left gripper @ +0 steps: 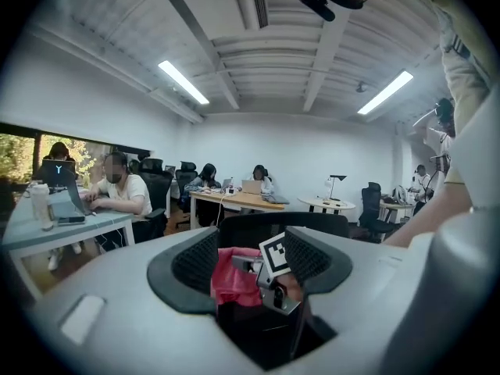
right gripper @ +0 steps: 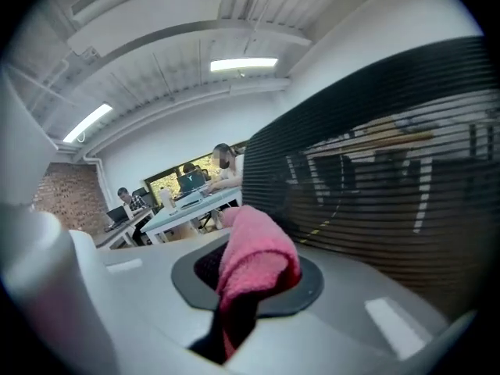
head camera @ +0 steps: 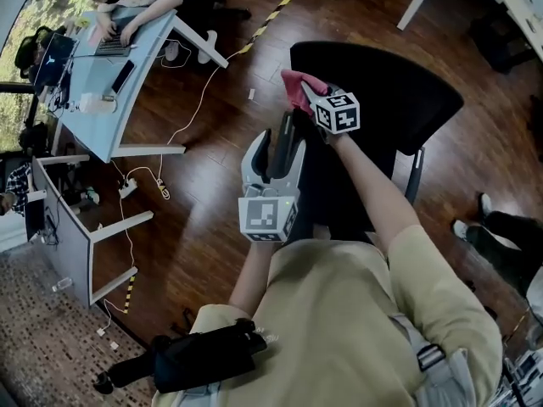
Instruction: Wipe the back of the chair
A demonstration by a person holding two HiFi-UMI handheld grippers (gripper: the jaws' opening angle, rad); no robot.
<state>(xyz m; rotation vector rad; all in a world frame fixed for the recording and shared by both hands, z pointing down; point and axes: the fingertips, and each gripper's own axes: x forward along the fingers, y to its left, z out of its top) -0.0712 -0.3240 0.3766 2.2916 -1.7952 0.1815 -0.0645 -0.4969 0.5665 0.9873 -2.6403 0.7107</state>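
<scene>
The black mesh chair back [head camera: 390, 91] stands in front of me, seen from above. My right gripper [head camera: 304, 91] is shut on a pink cloth [head camera: 297, 85] and holds it against the chair back's upper left edge. In the right gripper view the pink cloth [right gripper: 254, 268] bulges out between the jaws, beside the dark mesh [right gripper: 391, 170]. My left gripper [head camera: 280, 141] is open and holds nothing, just left of the chair and below the cloth. The left gripper view looks at the right gripper [left gripper: 275, 276], the pink cloth [left gripper: 230, 276] and the chair back [left gripper: 312, 226].
A light desk [head camera: 110, 66] with a seated person at a laptop is at the upper left. Cables and a power strip [head camera: 129, 186] lie on the wooden floor. A white table leg [head camera: 416, 2] is at the top right. Someone's shoes [head camera: 475, 219] are at the right.
</scene>
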